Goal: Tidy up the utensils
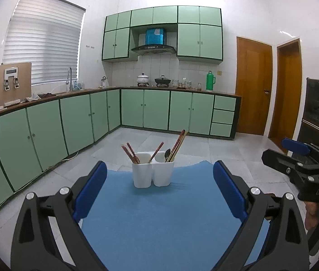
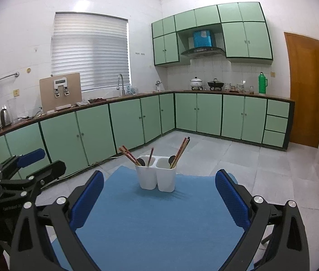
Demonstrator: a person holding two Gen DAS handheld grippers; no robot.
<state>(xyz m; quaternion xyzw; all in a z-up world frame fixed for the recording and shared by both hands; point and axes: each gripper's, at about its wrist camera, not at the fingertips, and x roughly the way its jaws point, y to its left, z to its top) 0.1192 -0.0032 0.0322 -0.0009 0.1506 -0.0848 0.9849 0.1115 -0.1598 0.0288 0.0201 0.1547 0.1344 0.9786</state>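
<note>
Left hand-held gripper [image 1: 159,189]: fingers spread wide, nothing between them, held back over the near part of the blue mat [image 1: 159,225]. Right hand-held gripper [image 2: 159,194]: likewise spread and empty, at about the same standoff. Each shows at the edge of the other's view, well apart.

Ahead of both, toward the far edge of the mat on the table: white two-compartment holder [image 1: 153,172], upright. Left compartment holds a few red-brown chopsticks [image 1: 132,153], splayed in different directions. Right compartment holds a tighter bunch of chopsticks [image 1: 178,144] leaning right, plus a dark spoon [image 1: 167,154]. The right wrist view suggests a dark spoon bowl in the left compartment too; hard to be sure.

Judgement: sorting not yet begun; kinds look mixed across compartments.

For a clean first pick:
- Come in from above and take one stick near its upper end, where it stands free of its neighbours.
- Close across the shaft, then lift along its lean so it does not lever the holder.
- The holder looks light; steady its wall with the free gripper if it tips.
</note>
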